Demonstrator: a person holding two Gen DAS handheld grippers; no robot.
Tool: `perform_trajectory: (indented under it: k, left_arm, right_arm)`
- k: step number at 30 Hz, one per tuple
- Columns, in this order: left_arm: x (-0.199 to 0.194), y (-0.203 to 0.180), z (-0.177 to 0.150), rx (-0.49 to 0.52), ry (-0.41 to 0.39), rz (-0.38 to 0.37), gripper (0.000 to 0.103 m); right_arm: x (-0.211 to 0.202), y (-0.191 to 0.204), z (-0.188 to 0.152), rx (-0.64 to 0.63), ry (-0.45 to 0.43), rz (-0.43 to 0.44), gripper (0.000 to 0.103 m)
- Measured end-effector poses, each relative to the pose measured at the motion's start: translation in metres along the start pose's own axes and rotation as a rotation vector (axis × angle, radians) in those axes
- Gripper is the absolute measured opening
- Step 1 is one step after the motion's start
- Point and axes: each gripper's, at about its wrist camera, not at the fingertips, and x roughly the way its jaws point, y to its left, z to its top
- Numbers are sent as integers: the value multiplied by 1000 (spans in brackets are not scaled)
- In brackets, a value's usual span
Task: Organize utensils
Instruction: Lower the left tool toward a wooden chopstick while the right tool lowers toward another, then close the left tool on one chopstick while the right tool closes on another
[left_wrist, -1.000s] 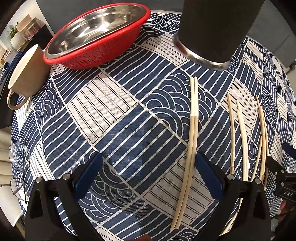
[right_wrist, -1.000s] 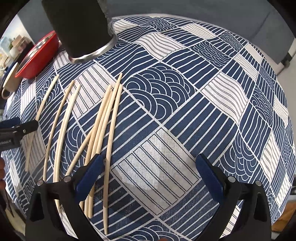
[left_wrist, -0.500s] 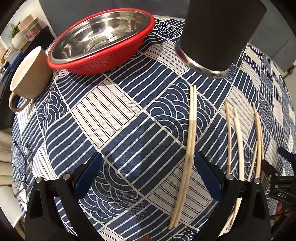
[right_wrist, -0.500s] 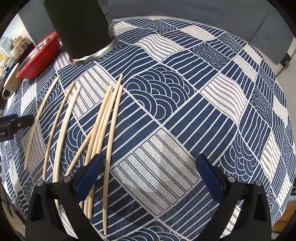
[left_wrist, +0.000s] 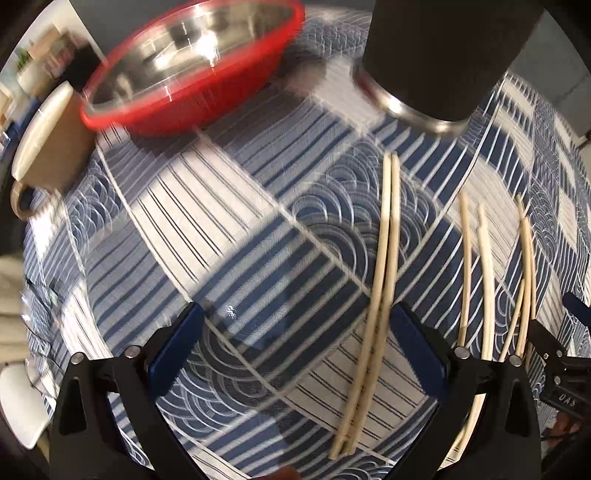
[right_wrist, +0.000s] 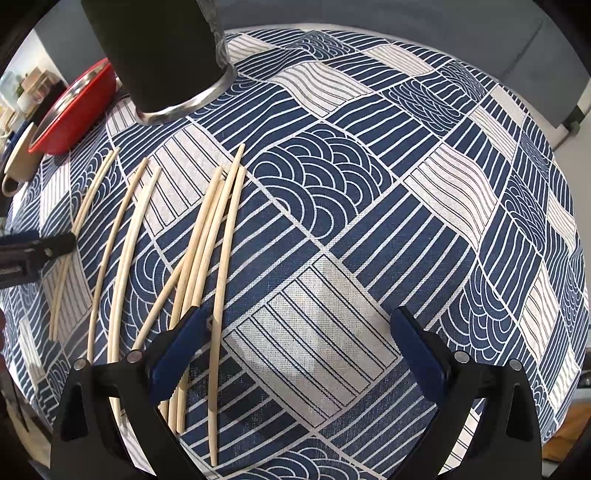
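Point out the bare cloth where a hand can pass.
Free: the wide stretch of tablecloth right of the chopsticks, and the patch between the paired chopsticks, red colander and mug. Crowded: in front of the black holder, where the sticks lie scattered.

I see a tablecloth (right_wrist: 369, 206) in navy and off-white, patched with stripes, waves and concentric arches. Pale cream chopsticks (right_wrist: 221, 258) lie at my nine o'clock. At eleven, a matt black holder (right_wrist: 159, 55) with a silver base band. In my left view, a red colander (left_wrist: 207, 107) with a steel bowl (left_wrist: 192, 48) at eleven, a beige mug (left_wrist: 51, 136) at ten. My gripper pads (right_wrist: 177, 350) are blue on black
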Motion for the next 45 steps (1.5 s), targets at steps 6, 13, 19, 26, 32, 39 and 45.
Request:
perform_trajectory:
  k: [6, 13, 19, 26, 32, 39, 45]
  left_arm:
    - [1, 5, -3, 22, -35, -12, 99]
    - [-5, 42, -7, -15, -24, -59, 97]
    - [-4, 64, -10, -3, -28, 8, 97]
    - [-3, 71, -6, 38, -24, 22, 98]
    - [-16, 56, -2, 70, -31, -31, 69]
    - [-28, 47, -9, 132, -29, -58, 11]
    - [-30, 82, -28, 109, -8, -77, 5]
  right_arm:
    - [-1, -4, -3, -23, -9, 5, 94]
    - [-2, -8, -8, -31, -11, 3, 94]
    - [-3, -8, -8, -35, -11, 3, 94]
    - [-6, -4, -7, -43, -10, 9, 87]
    - [-18, 12, -12, -141, -34, 45, 44]
    - [-22, 0, -11, -139, -19, 52, 6]
    - [-22, -25, -13, -64, 15, 86, 4]
